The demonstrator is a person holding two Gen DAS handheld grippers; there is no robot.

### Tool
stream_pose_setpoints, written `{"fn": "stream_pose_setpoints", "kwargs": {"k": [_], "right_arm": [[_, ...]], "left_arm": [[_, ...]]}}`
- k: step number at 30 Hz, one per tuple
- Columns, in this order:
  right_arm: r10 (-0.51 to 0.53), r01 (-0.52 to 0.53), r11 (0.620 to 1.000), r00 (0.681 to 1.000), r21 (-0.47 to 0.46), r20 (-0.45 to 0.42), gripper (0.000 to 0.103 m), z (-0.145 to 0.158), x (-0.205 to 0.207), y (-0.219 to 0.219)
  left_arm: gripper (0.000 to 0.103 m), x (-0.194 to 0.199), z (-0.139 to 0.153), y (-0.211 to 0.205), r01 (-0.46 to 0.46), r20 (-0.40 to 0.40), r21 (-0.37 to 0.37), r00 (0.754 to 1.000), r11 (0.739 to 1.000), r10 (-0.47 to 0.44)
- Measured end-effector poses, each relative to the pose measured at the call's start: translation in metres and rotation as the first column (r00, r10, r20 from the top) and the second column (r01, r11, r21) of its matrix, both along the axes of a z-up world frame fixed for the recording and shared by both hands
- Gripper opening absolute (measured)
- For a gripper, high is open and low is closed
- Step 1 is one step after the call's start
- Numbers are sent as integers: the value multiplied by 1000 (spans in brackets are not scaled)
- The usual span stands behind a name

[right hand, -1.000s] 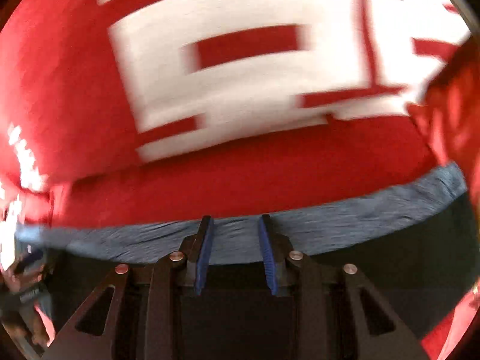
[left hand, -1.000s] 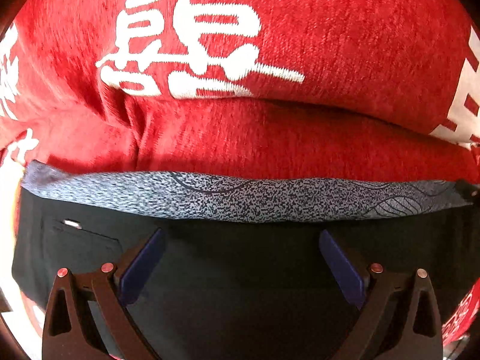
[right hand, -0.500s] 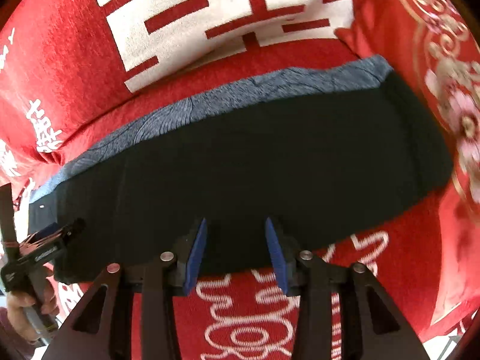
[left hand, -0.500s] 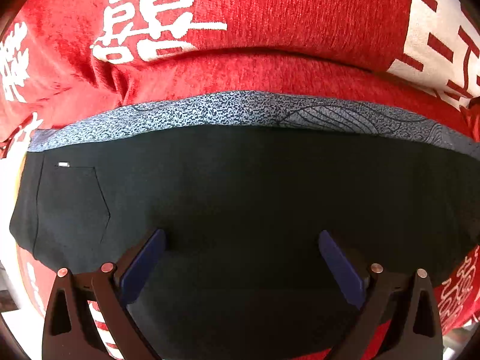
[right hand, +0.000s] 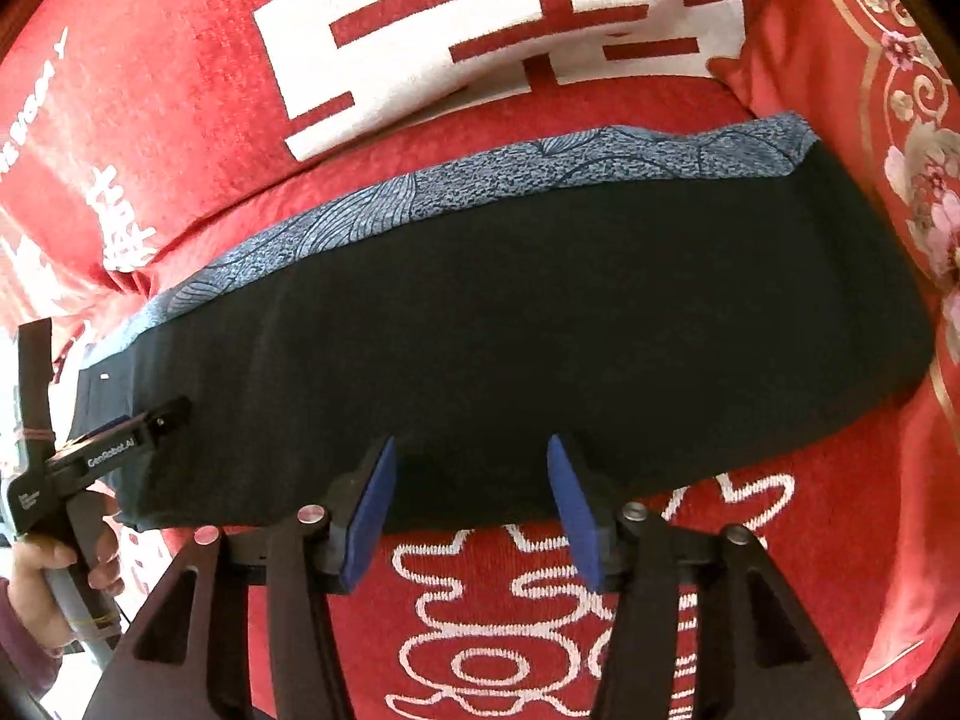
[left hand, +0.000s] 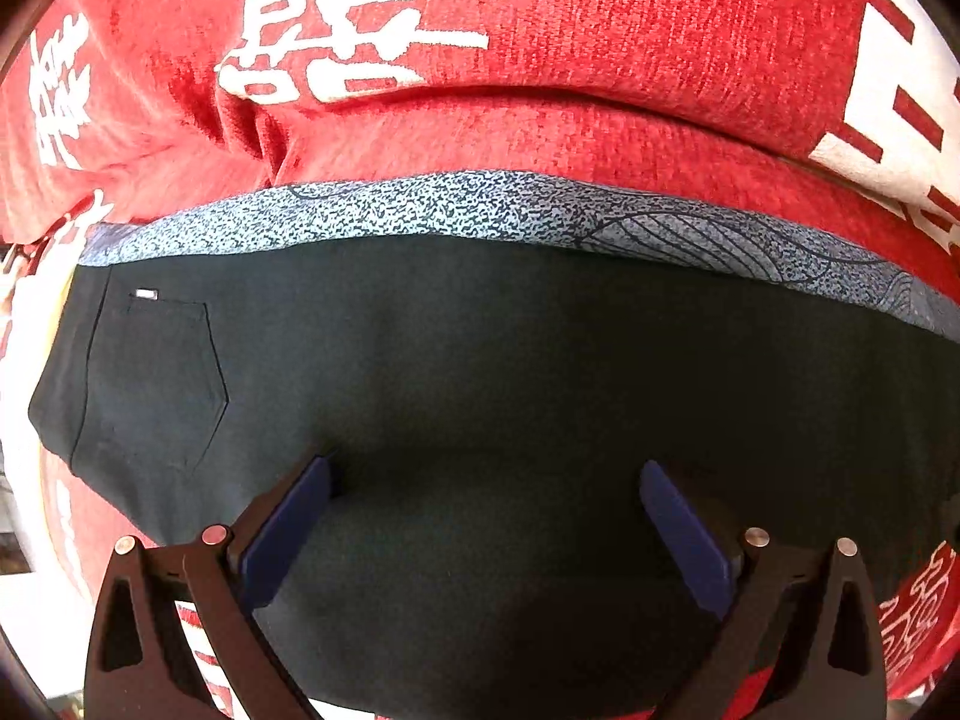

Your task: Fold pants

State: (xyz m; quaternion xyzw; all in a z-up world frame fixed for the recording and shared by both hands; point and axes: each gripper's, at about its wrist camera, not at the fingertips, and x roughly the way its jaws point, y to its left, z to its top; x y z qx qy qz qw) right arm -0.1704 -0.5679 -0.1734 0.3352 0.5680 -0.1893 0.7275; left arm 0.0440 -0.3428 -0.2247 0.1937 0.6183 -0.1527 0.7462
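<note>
Black pants (left hand: 480, 372) lie folded lengthwise into a long band on a red sofa seat, with a back pocket (left hand: 150, 384) at the left end. A blue-grey patterned edge (left hand: 480, 210) shows along the far side. My left gripper (left hand: 483, 474) is open and empty, just above the pants. In the right wrist view the pants (right hand: 540, 312) stretch across the seat. My right gripper (right hand: 471, 450) is open and empty at their near edge. The left gripper (right hand: 138, 426) shows there over the pants' left end.
The sofa's red backrest (left hand: 540, 30) with white characters rises behind the pants. A red embroidered cushion (right hand: 888, 120) stands at the right end. Red seat fabric (right hand: 540, 600) with white characters lies in front of the pants.
Both grippers have pulled back from the far edge toward the near side. The right gripper's fingers have opened wider. The pants now lie flat and free.
</note>
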Motion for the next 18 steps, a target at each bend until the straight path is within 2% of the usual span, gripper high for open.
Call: {"fn": "stream_pose_setpoints", "kwargs": {"k": [8,18], "right_arm": [[28,-28,1000,1000,14,-1,68,-5,15,3],[25,-26,999,1000,34,12,69,-10,21,3]], "left_arm": [[103,2,0,3,-32,-4,7,999,999,32],[103,1,1,2,-32,-9,18,999,999,32]]}}
